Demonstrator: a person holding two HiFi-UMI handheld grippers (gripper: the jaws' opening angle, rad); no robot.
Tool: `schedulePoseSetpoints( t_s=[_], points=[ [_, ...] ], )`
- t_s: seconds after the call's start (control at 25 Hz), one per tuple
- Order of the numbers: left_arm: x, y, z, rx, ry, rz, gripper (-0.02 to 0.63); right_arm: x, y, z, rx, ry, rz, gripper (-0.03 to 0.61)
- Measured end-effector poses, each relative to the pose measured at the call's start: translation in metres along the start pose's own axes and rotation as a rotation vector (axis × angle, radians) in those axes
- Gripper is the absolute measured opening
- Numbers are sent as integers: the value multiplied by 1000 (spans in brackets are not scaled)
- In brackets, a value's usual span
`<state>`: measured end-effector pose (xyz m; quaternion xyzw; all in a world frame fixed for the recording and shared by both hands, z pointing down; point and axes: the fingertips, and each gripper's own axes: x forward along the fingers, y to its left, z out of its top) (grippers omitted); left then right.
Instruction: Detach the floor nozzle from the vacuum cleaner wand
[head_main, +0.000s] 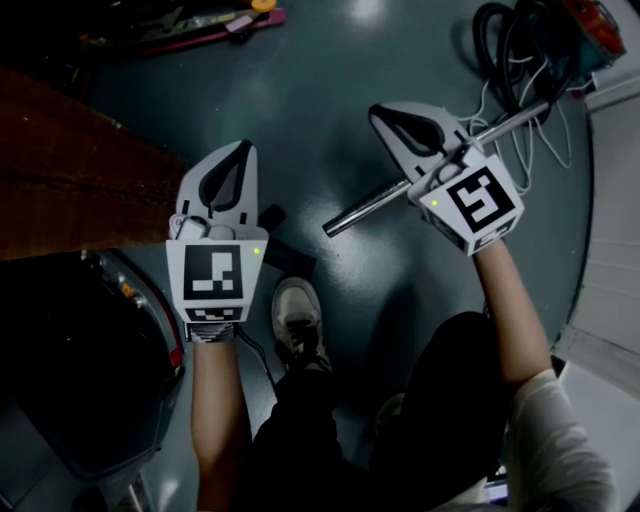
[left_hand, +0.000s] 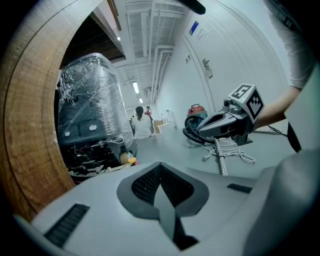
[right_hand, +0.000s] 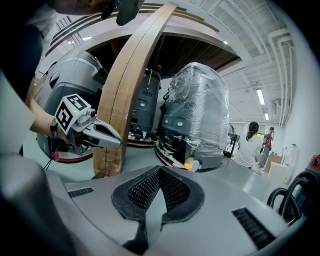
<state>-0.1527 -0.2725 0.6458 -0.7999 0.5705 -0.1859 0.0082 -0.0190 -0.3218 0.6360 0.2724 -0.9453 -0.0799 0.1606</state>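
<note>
Head view, wand: a bare metal wand (head_main: 365, 208) runs slantwise across the floor (head_main: 330, 60), its far end towards the vacuum cleaner (head_main: 592, 22) and its coiled hose (head_main: 505, 40); its middle passes under the right tongs (head_main: 380, 112).
Head view, nozzle: the wand's near end looks bare. A dark flat piece (head_main: 290, 258) lies just beside the shoe (head_main: 297, 315). It may be the floor nozzle, but it is too dark to say.
Head view, left tongs (head_main: 243, 148): held over the floor, well apart from the wand.
Left gripper view, left tongs: tips closed together, nothing between them.
Left gripper view, wand: a short length shows below the right tongs, among loops of white cord (left_hand: 240, 156). I cannot tell whether tongs and wand touch.
Right gripper view, right tongs: pads pressed together, empty. They face a wooden panel (right_hand: 127, 90) and a plastic-wrapped machine (right_hand: 197, 110).
Handling: the wand should be stiff, smooth and apt to slip or roll, so grip the tube close to its joint. A plastic nozzle would be light, probably held by a tight push fit or a catch. Pull it straight along the tube.
Hidden: the joint itself, any catch, and whether the wand lies flat.
</note>
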Motion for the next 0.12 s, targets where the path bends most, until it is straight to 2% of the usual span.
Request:
schedulePoseSetpoints(
  t_s=[0.12],
  points=[
    [1, -1, -1, -3, 1, -5, 2, 0, 0, -1, -2, 3, 1, 28]
  ],
)
